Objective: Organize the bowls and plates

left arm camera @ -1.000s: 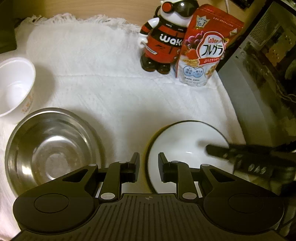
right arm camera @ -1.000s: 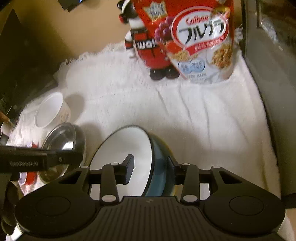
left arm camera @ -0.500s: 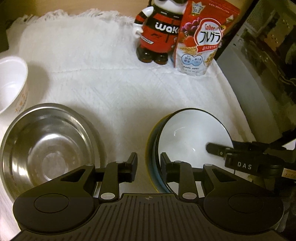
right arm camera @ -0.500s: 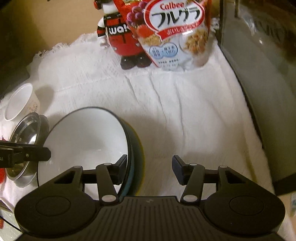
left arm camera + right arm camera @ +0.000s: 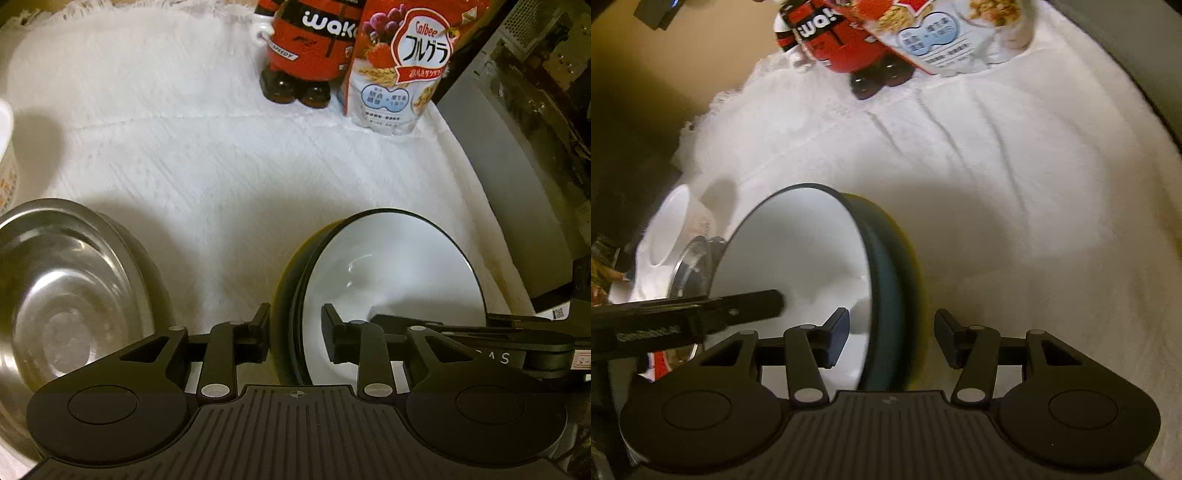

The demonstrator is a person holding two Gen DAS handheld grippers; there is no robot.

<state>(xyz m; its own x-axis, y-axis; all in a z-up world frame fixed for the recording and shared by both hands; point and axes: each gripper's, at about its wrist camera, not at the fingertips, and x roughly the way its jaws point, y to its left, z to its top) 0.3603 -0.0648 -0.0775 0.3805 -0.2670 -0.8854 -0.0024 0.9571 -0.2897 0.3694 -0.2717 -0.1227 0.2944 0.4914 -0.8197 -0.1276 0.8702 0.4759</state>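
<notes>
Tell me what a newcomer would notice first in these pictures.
The white bowl with a dark rim stands out: both hand-held grippers straddle its rim on the white cloth. Left of it sits a steel bowl. At the back stand a red figure and a cereal bag.

Both wrist views look down and forward, close over the white cloth (image 5: 221,155). The left view takes the bowl (image 5: 399,266) from its left side, the right view from its right. Both share the figurine (image 5: 834,40) and cereal bag (image 5: 402,66) at the far edge.
</notes>
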